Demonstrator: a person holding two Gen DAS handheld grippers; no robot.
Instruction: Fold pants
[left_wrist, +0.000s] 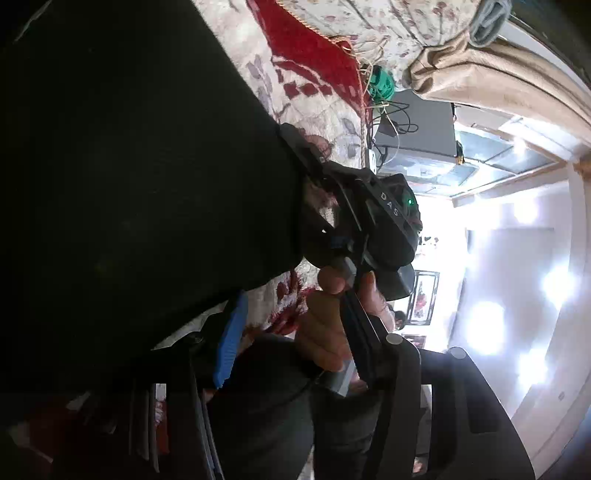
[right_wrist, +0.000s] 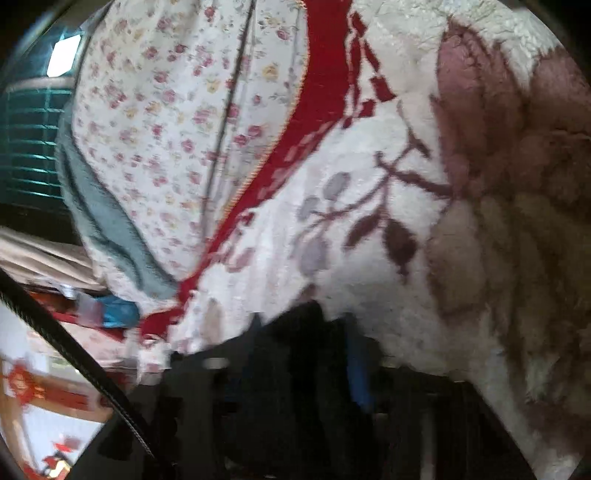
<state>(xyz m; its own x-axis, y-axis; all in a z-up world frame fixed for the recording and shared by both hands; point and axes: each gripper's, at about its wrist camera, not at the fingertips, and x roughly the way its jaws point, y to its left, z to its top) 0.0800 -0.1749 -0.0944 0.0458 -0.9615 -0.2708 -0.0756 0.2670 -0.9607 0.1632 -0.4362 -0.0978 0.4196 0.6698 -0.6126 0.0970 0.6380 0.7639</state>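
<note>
Black pants (left_wrist: 140, 177) hide most of the left gripper (left_wrist: 207, 369).

surface: fleece blanket (right_wrist: 369, 258), white-red, leaf pattern | on it: black pants (left_wrist: 129, 166), floral quilt (right_wrist: 166, 129)

One black pants (left_wrist: 129, 166), one floral blanket (right_wrist: 369, 240), two tools (left_wrist: 229, 350) (right_wrist: 332, 369).

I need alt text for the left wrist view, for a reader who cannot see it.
Black pants fill the left half of the tilted view, over a white and red floral blanket. At centre a hand holds the other black tool, whose tip meets the pants' edge. A bright room lies to the right.
</note>
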